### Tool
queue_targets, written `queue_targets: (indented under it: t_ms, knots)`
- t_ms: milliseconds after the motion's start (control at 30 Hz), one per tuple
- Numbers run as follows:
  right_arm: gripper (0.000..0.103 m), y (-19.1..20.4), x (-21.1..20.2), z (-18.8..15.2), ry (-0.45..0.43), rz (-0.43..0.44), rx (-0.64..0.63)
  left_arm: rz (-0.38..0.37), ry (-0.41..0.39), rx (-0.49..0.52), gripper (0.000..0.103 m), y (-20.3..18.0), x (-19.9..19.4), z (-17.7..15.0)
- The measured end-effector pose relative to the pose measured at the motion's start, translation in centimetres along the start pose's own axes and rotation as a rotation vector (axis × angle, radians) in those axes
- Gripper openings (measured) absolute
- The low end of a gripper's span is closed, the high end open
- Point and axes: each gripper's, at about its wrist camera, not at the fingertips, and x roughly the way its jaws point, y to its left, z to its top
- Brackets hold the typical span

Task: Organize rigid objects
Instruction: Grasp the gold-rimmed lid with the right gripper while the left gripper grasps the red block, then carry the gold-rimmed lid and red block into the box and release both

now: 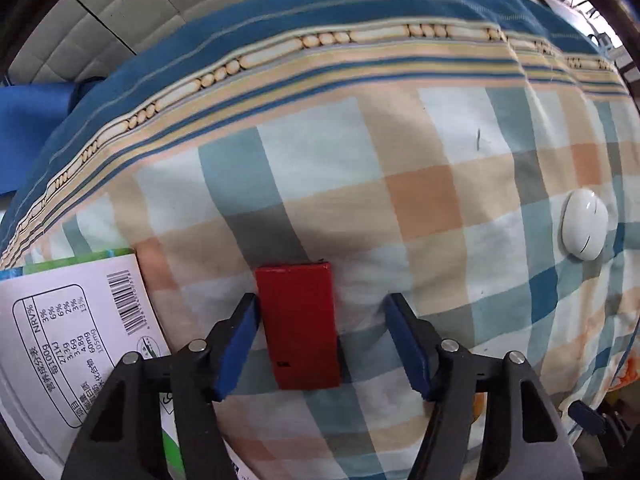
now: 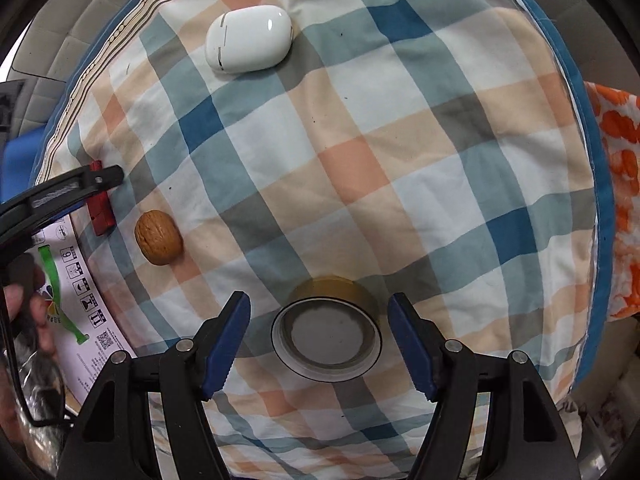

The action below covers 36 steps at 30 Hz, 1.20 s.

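A checked cloth (image 2: 360,168) with a blue striped border is seen spread out. A printed carton (image 1: 60,340) is seen at its left edge, an orange-patterned fabric (image 2: 620,184) at its right, and a blue fabric (image 1: 28,128) beyond.

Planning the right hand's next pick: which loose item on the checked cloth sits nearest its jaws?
The round jar, right between the open jaws. The walnut lies off left, the white case far ahead.

the carton (image 1: 60,344) runs off the picture's left edge; the left gripper (image 2: 102,178) partly hides the red block (image 2: 102,214).
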Motion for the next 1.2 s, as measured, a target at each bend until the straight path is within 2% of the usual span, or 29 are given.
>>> queue_targets:
  t_ms: [33,67,133,300,333,367,467,600,700,767,800,833,900,967,1000,1067,1100,1133,1200]
  knots:
    - [0.074,0.2,0.0,0.0,0.001,-0.002,-0.001,0.000,-0.007,0.009,0.040,-0.3,-0.2,-0.2]
    - [0.074,0.1,-0.1,0.0,0.002,-0.006,-0.003,-0.007,-0.016,0.024,0.032,-1.0,-0.5,-0.6]
    - [0.074,-0.7,-0.1,-0.7,0.004,-0.007,-0.010,-0.008,-0.015,0.033,0.031,-1.9,-0.7,-1.6]
    - [0.074,-1.6,0.7,-2.0,0.031,-0.025,-0.023,-0.070,0.002,0.023,0.031,-4.3,-0.5,-6.1]
    - [0.074,-3.0,0.9,-3.2,0.035,-0.020,-0.026,-0.075,0.001,0.016,0.031,-4.6,-0.5,-6.8]
    - [0.074,-2.6,1.5,-3.6,0.040,-0.020,-0.025,-0.083,0.002,0.008,0.031,-5.0,-0.3,-7.6]
    - [0.075,-2.8,2.3,-3.7,0.047,-0.018,-0.017,-0.089,-0.009,-0.009,0.033,-5.4,0.2,-8.6]
    - [0.081,-2.6,2.7,-3.1,0.039,0.002,-0.006,-0.090,-0.011,-0.025,0.034,-6.1,0.5,-8.6]
    - [0.081,-2.3,2.2,-3.0,0.037,0.004,-0.008,-0.092,-0.012,-0.018,0.034,-6.1,0.7,-8.6]
    - [0.087,-2.0,2.0,-3.4,0.029,0.022,-0.004,-0.093,-0.012,-0.020,0.032,-4.5,0.0,-7.4]
    - [0.099,-2.0,2.0,-3.7,0.032,0.031,0.004,-0.092,-0.013,-0.018,0.032,-4.3,-0.1,-7.5]
    - [0.103,-1.6,2.9,-5.1,0.037,0.061,0.011,-0.094,-0.011,-0.016,0.031,-3.9,0.0,-8.5]
    - [0.103,-1.4,2.6,-5.3,0.032,0.081,0.001,-0.094,-0.008,-0.012,0.031,-4.1,0.0,-9.4]
    - [0.103,-1.1,2.4,-5.2,0.010,0.060,-0.007,-0.094,-0.002,-0.002,0.032,-4.4,0.2,-10.0]
    - [0.103,-0.7,2.9,-5.2,-0.037,-0.141,-0.073,-0.093,-0.004,-0.001,0.032,-4.5,0.4,-10.2]
    - [0.101,0.0,4.0,-5.1,-0.042,-0.181,-0.066,-0.096,-0.013,-0.004,0.032,-4.5,0.5,-10.4]
    - [0.095,0.4,4.8,-5.1,-0.043,-0.202,-0.068,-0.091,-0.010,0.002,0.032,-4.4,0.5,-10.4]
    - [0.082,1.5,5.9,-5.0,-0.045,-0.228,-0.079,-0.083,-0.011,0.009,0.032,-4.4,0.6,-10.6]
    - [0.072,1.6,6.2,-5.0,-0.063,-0.296,-0.082,-0.068,-0.016,0.021,0.032,-4.6,0.6,-10.9]
